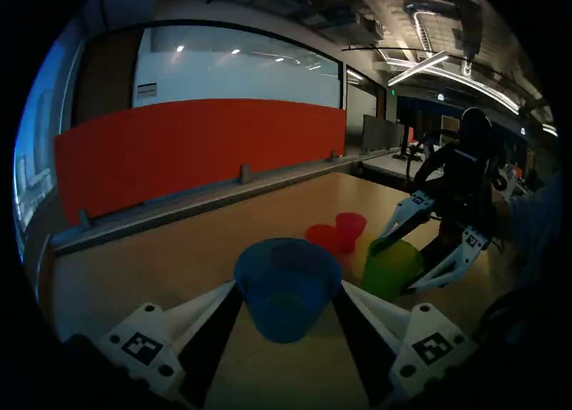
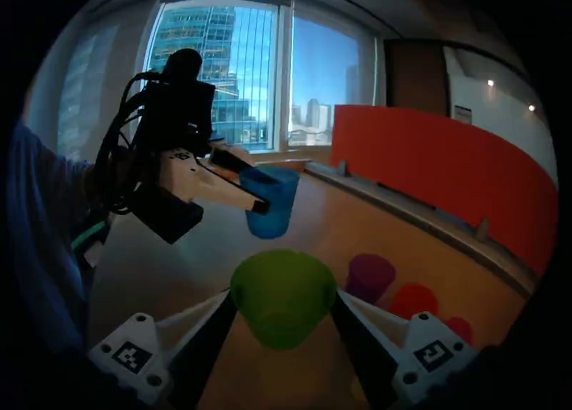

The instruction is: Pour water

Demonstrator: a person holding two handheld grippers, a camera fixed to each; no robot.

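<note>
**Left tongs.** The left tongs [image 1: 287,292] are closed on the blue cup [image 1: 287,313], with one finger pressed against each side of the cup wall. In the left gripper view the cup sits at 6 o'clock, its open mouth toward the camera, over the wooden surface [image 1: 164,260].

**Right tongs.** The right tongs [image 2: 283,295] are closed on the green cup [image 2: 283,320], again with one finger on each side. In the right gripper view this cup sits at 6 o'clock with its mouth toward the camera.

**Relative position.** In the left gripper view the green cup and the right tongs lie at 3 o'clock of the blue cup, near it but apart. In the right gripper view the blue cup and the left tongs lie at 12 o'clock of the green cup, roughly upright and not touching it. A blue sleeve [image 2: 36,231] shows at 9 o'clock behind the left tongs.

**Contents.** Neither view shows whether either cup holds water.

**Other items on the surface.** Two red cups [image 1: 350,225] stand touching each other at 1 o'clock of the blue cup, between the two held cups. In the right gripper view a purple cup [image 2: 370,275] stands at 2 o'clock of the green cup.

**Surroundings.** A red partition [image 1: 200,152] runs along the far edge of the surface. A window [image 2: 250,74] occupies 12 o'clock of the right gripper view.
</note>
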